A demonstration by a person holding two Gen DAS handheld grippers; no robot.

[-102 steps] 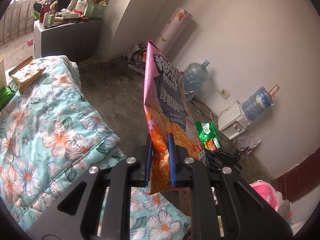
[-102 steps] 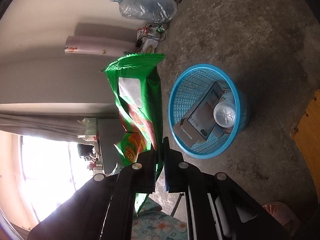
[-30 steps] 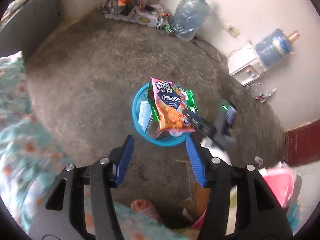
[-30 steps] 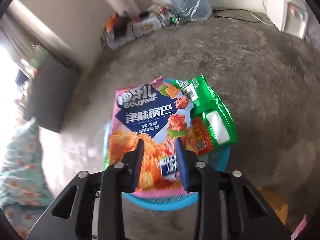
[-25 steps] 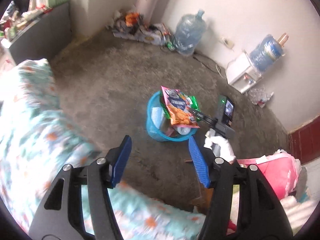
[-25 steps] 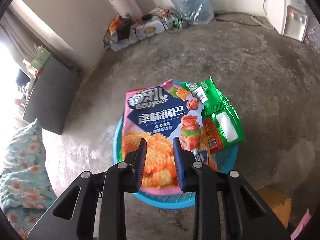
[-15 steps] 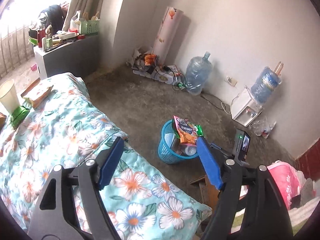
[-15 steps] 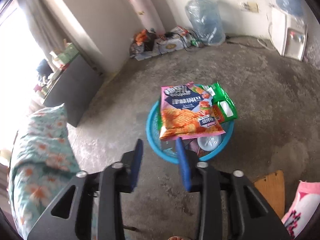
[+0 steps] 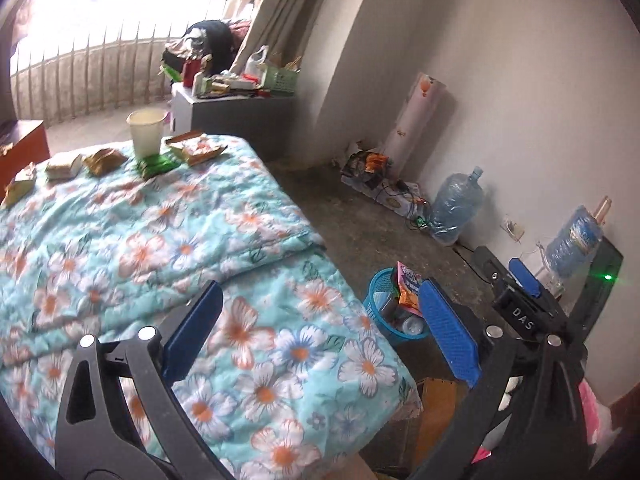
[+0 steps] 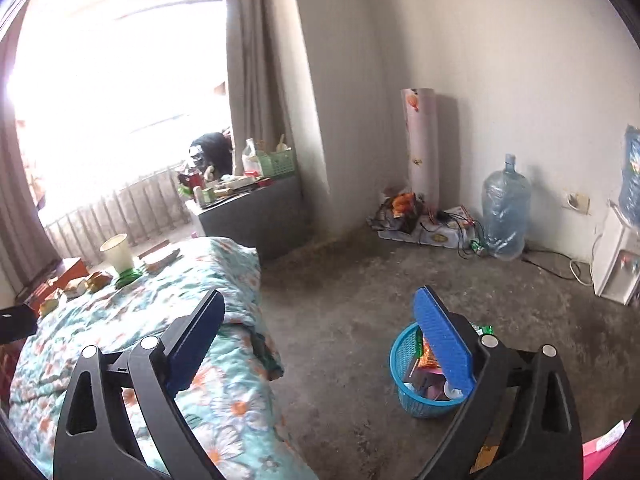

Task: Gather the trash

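right wrist view: blue trash basket (image 10: 404,364) behind wide-open, empty right hand-held gripper (image 10: 316,336)

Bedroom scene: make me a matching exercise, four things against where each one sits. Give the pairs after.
Things:
1. paper cup
2. blue basket
3. water jug
4. green crate

Places:
A. on the floor beside the bed, holding snack bags
B. on the grey cabinet by the window
C. on the floral quilt, at the far end of the bed
D. standing on the floor against the wall

Pairs: 1-C, 2-A, 3-D, 4-B
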